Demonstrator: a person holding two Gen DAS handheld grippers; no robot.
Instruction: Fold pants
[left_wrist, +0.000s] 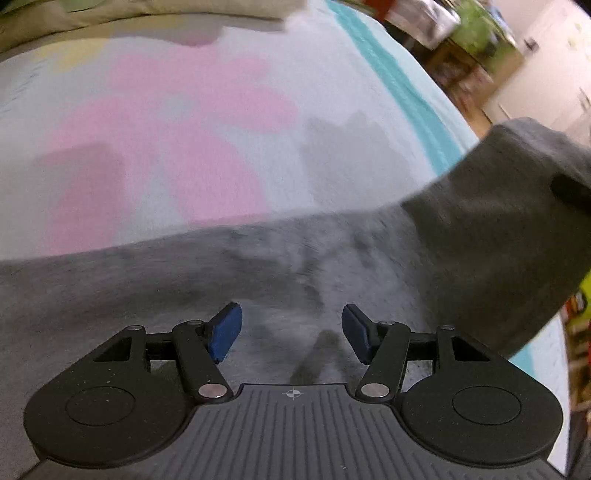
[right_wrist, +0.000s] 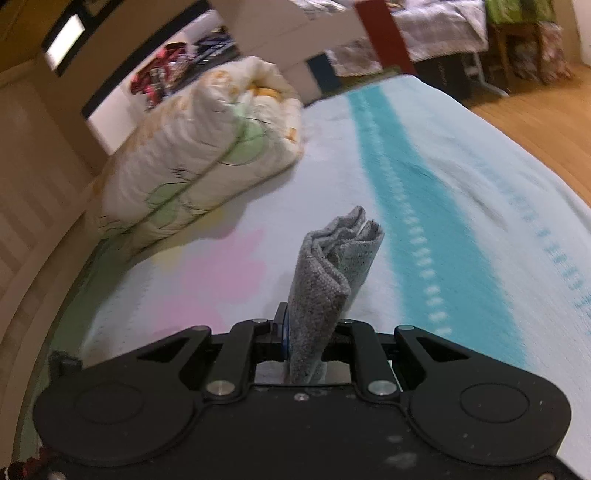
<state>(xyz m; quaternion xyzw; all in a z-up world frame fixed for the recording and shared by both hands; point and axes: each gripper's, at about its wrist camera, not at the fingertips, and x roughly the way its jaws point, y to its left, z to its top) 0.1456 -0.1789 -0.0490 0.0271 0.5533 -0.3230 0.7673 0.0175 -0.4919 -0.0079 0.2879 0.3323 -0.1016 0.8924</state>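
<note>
Grey, fuzzy knit pants (left_wrist: 258, 280) lie spread across the bed's pale sheet with its pink patches and teal stripe (left_wrist: 192, 122), and one end of them is lifted off to my right, hanging as a dark grey drape at the edge of the left wrist view. My left gripper (left_wrist: 291, 332) hovers just above the flat part of the cloth with its jaws spread wide and its blue pads (left_wrist: 225, 332) holding nothing. My right gripper (right_wrist: 306, 332) has its jaws pressed together on a bunched, layered fold of the same grey fabric, which stands up between them above the bed. I judge this to be the carry-over of one end toward the other, so the fold is partly made and not yet laid down. To do it well I should keep my right pinch firm so the stacked layers do not slip apart, and travel low and level so the lifted cloth drapes evenly. My left jaws could press or pin the flat portion where the crease ought to form, keeping it from dragging along the sheet. I should set the carried edge down square with the edge beneath it before letting go. A rolled white quilt with green and orange print (right_wrist: 199, 147) sits well apart at the far side of the bed, out of the way.
</note>
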